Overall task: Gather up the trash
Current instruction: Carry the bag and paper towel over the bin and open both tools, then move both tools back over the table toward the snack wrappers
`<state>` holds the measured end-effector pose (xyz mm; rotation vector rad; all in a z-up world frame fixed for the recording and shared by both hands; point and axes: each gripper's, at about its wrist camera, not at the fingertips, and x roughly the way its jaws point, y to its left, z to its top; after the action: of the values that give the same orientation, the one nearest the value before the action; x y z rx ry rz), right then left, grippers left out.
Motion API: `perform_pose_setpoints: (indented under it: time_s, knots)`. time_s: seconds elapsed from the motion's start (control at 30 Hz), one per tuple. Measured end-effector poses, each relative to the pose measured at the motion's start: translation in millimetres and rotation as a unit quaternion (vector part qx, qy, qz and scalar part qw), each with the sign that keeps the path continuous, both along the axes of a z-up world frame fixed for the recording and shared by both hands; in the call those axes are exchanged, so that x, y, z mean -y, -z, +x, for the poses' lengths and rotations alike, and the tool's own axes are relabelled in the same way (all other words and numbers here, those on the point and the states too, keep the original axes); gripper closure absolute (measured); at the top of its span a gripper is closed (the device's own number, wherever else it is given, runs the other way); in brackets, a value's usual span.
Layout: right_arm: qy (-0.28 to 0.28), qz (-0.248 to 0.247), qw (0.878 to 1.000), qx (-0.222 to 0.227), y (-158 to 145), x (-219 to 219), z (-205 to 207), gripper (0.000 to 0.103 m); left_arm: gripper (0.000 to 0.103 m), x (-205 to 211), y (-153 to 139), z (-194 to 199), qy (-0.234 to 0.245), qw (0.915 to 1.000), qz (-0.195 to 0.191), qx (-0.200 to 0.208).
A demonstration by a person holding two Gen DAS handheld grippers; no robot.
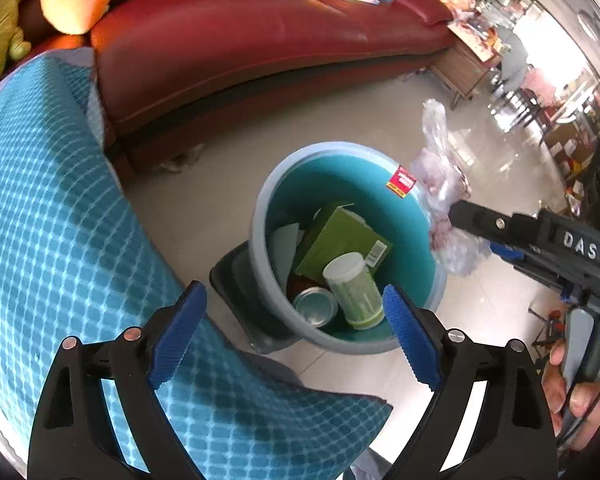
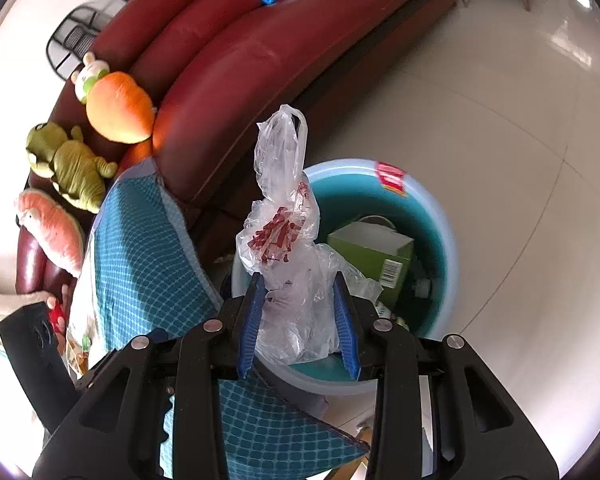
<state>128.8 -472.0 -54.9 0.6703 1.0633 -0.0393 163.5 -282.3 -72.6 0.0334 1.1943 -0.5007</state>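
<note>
A teal waste bin (image 1: 260,216) (image 2: 448,240) stands on the floor beside the sofa. Inside it lie a green box (image 1: 340,236) (image 2: 372,248), a white-capped green jar (image 1: 354,290), a tin can (image 1: 315,306) and a grey card. My left gripper (image 1: 292,292) hovers open over the bin's near rim with nothing between its fingers. My right gripper (image 2: 298,280) (image 1: 456,212) is shut on a crumpled clear plastic bag (image 2: 284,216) (image 1: 436,176) with red print. The bag hangs at the bin's rim, its handles sticking up.
A dark red leather sofa (image 1: 240,40) curves behind the bin, with books and plush toys (image 2: 116,108) on it. A teal checked cushion (image 1: 60,220) lies at the left against the bin. A wooden table (image 1: 464,64) stands far right. Pale floor tiles (image 2: 500,140) stretch to the right.
</note>
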Motion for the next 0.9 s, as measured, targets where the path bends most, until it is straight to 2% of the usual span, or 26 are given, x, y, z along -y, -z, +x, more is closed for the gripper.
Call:
perform_pose_setpoints:
  time_s: [0.1, 0.17, 0.23, 0.47, 0.53, 0.9]
  knots:
    - [-0.016, -0.004, 1.0, -0.001, -0.8, -13.8, 9.1, 0.067, 0.012, -11.6, -1.3, -2.8, -0.007, 1.0, -0.001, 0.001]
    - [-0.026, -0.009, 1.0, -0.003, -0.3, -23.3, 16.1, 0.061, 0.012, -19.7, -3.6, -2.3, -0.013, 0.9999, -0.003, 0.002]
    - [-0.028, -0.009, 1.0, -0.003, 0.3, -30.0, 20.8, 0.048, 0.012, -27.4, -4.8, -1.6, -0.019, 0.9998, -0.006, 0.002]
    - [-0.025, -0.021, 0.999, -0.006, -4.9, -42.1, 22.5, 0.039, 0.011, -51.3, -6.6, -2.1, -0.029, 0.9994, -0.019, -0.002]
    - [-0.021, -0.024, 0.999, -0.01, -6.4, -43.6, 20.4, 0.031, 0.011, -56.2, -6.5, -3.8, -0.03, 0.9993, -0.023, -0.005]
    - [-0.017, -0.052, 0.998, -0.024, -22.0, -67.6, -0.6, 0.027, 0.011, -92.8, -26.1, -22.5, -0.039, 0.9982, -0.045, 0.01]
